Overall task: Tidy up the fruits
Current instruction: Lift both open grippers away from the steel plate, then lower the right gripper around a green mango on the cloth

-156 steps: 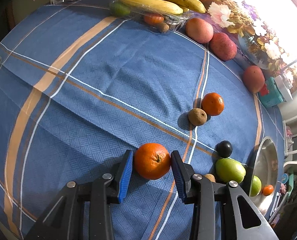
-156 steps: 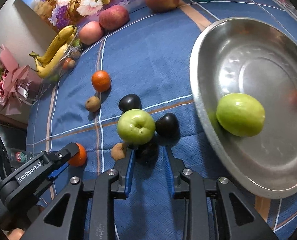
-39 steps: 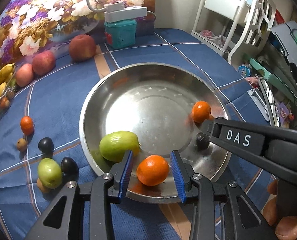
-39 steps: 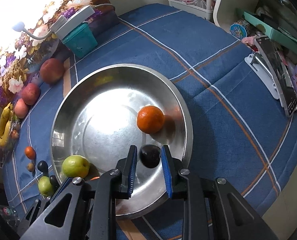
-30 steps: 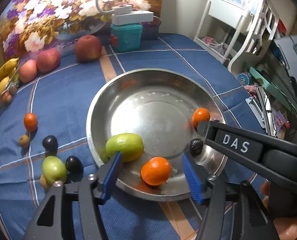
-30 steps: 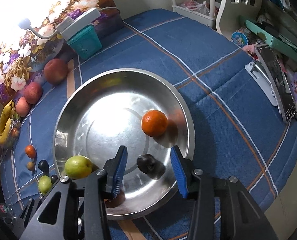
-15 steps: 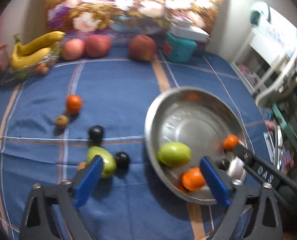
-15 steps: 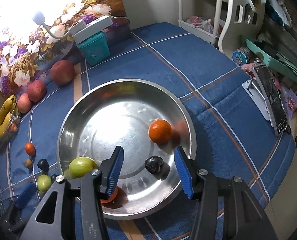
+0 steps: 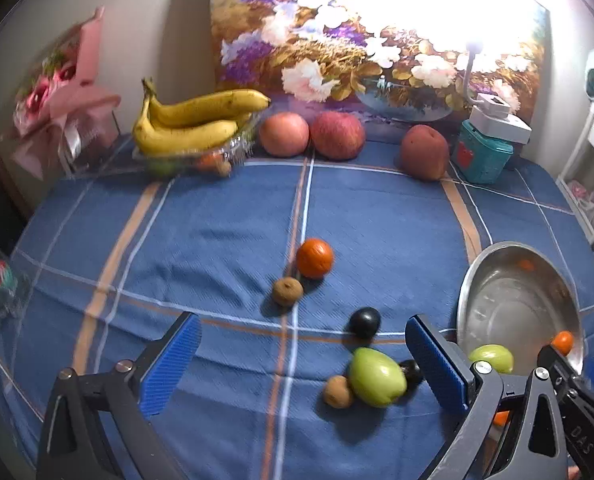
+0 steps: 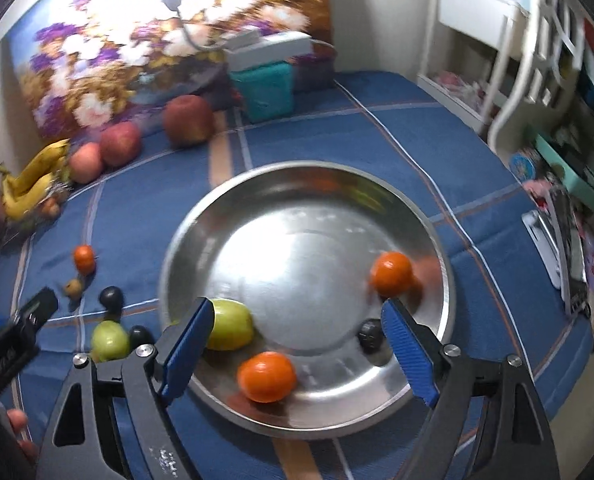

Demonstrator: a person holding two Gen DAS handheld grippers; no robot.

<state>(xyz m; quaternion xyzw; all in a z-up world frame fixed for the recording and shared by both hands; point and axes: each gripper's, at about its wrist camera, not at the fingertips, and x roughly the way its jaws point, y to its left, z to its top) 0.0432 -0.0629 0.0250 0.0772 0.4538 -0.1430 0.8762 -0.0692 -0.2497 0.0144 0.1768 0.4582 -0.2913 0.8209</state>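
A round, shiny steel bowl (image 10: 437, 240) is seen holding two glossy oranges, a green apple (image 10: 233, 324) and a dark plum. Left gripper (image 9: 303, 364) is spread wide, empty; right gripper (image 10: 297, 344) is opening, nothing clamped.

Blue checked tablecloth (image 9: 217, 240) with orange stripes. On it: steel bowl (image 10: 437, 248) at right; orange (image 9: 315, 258), brown fruit (image 9: 287, 291), dark plum (image 9: 364, 322), green fruit (image 9: 377, 376) mid-cloth; apples (image 9: 337, 135), banana tray (image 9: 233, 148), teal box (image 9: 483, 158) along the back.
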